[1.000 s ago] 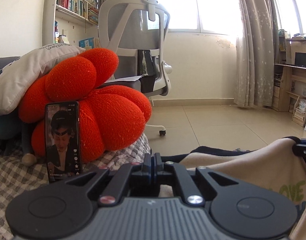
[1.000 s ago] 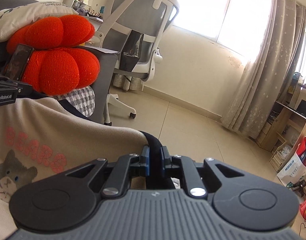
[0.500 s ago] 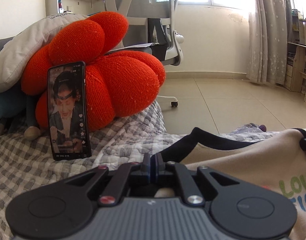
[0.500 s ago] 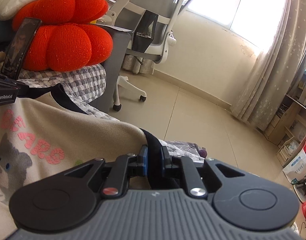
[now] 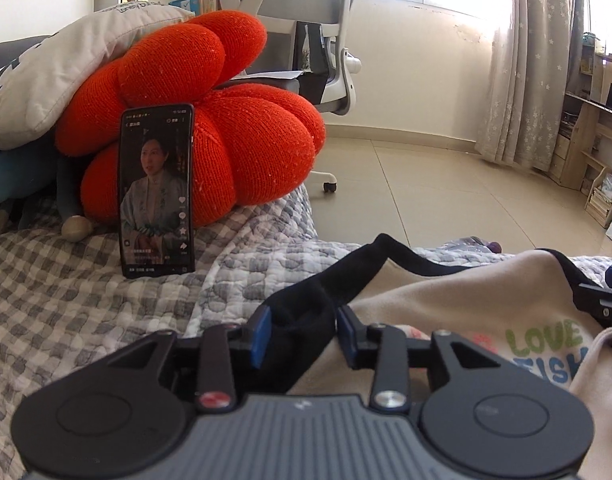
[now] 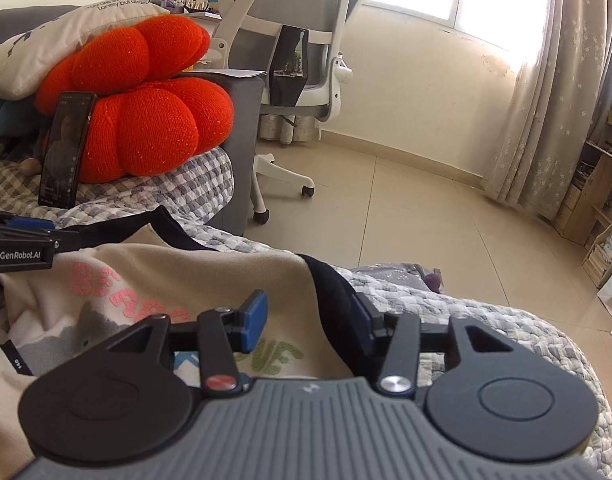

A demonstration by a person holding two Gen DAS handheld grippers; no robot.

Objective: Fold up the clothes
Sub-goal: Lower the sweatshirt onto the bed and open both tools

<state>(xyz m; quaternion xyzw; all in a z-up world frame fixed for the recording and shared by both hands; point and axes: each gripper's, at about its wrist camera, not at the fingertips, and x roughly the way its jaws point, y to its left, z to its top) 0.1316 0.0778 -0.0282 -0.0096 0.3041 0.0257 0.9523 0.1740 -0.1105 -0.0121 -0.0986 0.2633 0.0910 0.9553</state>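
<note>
Shirt (image 5: pixel 466 304) reads "LOVE FISH"; left gripper (image 6: pixel 20 236) reads "GenRobot.AI".

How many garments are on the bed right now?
1 visible: a beige shirt with black trim, lying on the checked quilt, between the open left gripper and open right gripper. Others could be out of frame.

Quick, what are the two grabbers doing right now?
Left hand-held gripper: open, black trim of the shirt lying between its fingers.
Right hand-held gripper: open, holding nothing.
</note>
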